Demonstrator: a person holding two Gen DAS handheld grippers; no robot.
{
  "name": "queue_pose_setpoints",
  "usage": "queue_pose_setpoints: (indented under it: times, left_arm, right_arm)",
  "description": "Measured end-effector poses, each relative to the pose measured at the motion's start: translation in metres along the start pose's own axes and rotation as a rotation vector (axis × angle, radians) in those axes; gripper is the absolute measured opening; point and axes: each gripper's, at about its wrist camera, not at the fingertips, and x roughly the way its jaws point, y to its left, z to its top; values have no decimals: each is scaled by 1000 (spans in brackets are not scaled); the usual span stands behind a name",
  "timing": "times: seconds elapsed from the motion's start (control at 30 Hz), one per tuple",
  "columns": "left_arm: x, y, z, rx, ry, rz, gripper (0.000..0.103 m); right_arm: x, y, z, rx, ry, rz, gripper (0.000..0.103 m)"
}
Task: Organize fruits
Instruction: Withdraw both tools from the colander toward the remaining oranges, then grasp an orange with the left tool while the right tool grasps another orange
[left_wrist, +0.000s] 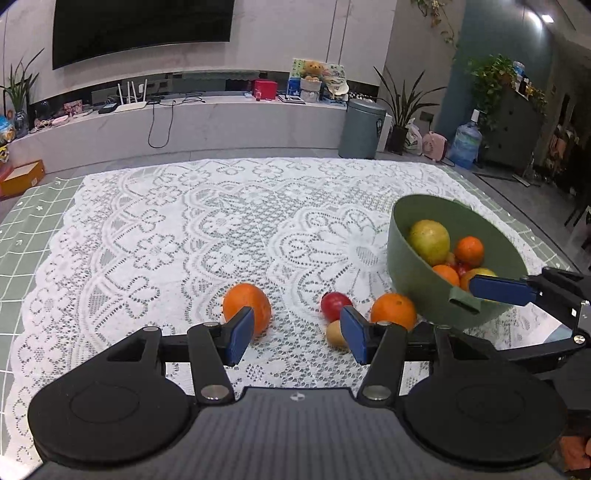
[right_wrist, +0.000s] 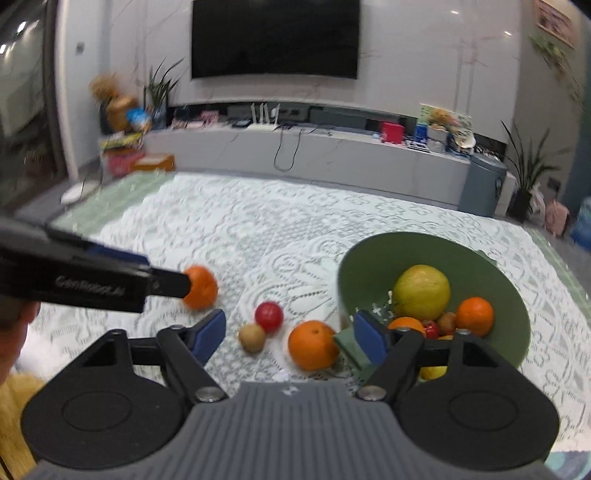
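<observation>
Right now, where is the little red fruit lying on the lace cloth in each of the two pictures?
Left wrist view: red fruit low, right of centre, left of the green bowl.
Right wrist view: red fruit just below centre, left of the bowl.
Shared landmark: the small brown fruit touching it.

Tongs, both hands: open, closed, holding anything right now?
Left tongs: open, empty, pads apart above the white lace tablecloth.
Right tongs: open, empty; one pad is by the green plastic bowl rim.

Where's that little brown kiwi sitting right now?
On the lace cloth, outside the green bowl: the kiwi sits just in front of the red fruit, left of an orange.
</observation>
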Motion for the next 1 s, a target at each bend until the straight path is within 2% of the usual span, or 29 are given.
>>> queue_pose_setpoints:
  times: [0.17, 0.37, 0.47, 0.57, 0.77, 1.0]
  left_arm:
    - [12, 2, -9, 22, 23, 25, 63]
    - [27, 14, -10, -83, 42, 28, 63]
    - [31, 16, -10, -75, 43, 53, 63]
    - [34, 15, -11, -62, 46, 76, 63]
    - [42, 19, -10, -66, 62, 89, 63]
    - [47, 23, -11, -75, 66, 97, 63]
  right_arm:
    - [15, 8, 0, -54, 52, -45, 67]
    - [26, 29, -3, -171, 60, -135, 67]
    - [30, 44, -7, -260, 63, -138, 61]
    - [42, 53, -9, -319, 105, -168, 57]
    - [67, 60, -8, -358, 183, -219, 55]
    - [88, 71, -11, -435, 223, -312, 55]
